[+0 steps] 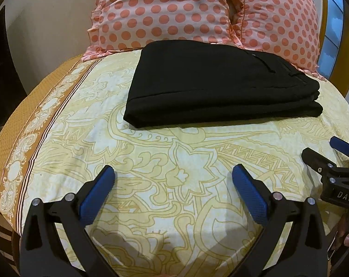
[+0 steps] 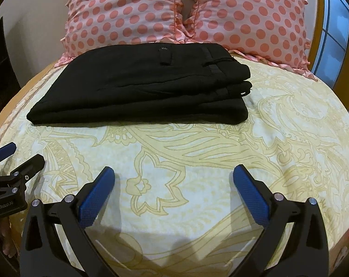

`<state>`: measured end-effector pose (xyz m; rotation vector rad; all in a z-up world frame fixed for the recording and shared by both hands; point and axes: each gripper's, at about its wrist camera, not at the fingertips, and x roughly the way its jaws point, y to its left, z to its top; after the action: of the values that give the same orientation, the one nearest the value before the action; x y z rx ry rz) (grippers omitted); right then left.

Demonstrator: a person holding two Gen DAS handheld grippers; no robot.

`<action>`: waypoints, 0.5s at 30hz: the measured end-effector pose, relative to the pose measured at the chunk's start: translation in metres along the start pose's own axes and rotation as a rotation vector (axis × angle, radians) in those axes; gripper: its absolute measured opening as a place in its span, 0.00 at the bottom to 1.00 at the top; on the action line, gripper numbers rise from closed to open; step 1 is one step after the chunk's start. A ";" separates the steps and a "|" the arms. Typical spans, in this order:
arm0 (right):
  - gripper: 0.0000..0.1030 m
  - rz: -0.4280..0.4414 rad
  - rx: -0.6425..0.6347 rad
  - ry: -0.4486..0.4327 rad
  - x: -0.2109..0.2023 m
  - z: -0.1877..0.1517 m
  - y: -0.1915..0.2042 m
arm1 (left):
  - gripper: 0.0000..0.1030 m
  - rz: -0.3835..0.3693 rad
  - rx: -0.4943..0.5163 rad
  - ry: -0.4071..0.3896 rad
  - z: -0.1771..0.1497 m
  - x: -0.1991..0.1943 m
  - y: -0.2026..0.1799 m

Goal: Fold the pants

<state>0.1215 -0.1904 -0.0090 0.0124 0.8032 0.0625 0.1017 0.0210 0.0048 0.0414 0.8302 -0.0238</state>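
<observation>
Left gripper (image 1: 173,173): sitting lowest in the left wrist frame, nearest the lens; jaws spread wide, grasping nothing, blue pads (image 1: 97,196) hovering over bare bedsheet (image 1: 59,127)
Right gripper (image 2: 174,173): filling the bottom of the right wrist frame; likewise released and empty, pads well apart
Cross-check: each tool is showing at the side edge of the other's view, lower right and lower left; both are sitting well short of the cloth
Pants (image 1: 216,78): black, lying in the upper centre of both frames as a compact stacked rectangle; layers are showing at the right-hand edge (image 2: 241,92), waistband button (image 2: 163,49) and belt loop facing up
Pillows (image 2: 186,11): pink with polka dots, standing across the top of the frame, just behind the bundle, possibly touching its far edge
Placement reasoning: bundle is lying flat and square on the sheet, probably so the folds hold without support
Task status (judgement): folding is looking complete; open jaws kept clear of the fabric are suggesting nothing is left to grip
Risk: any further nudge could be disturbing the stacked edges
</observation>
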 end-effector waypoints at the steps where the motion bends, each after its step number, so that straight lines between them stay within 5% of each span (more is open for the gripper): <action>1: 0.99 0.000 0.000 -0.002 0.000 0.000 0.000 | 0.98 0.000 -0.002 0.000 0.000 0.000 0.000; 15: 0.99 0.000 -0.001 -0.007 -0.001 -0.001 0.000 | 0.98 0.000 -0.001 -0.001 0.000 0.000 0.001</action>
<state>0.1205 -0.1904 -0.0092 0.0116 0.7959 0.0628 0.1015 0.0216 0.0048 0.0407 0.8295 -0.0238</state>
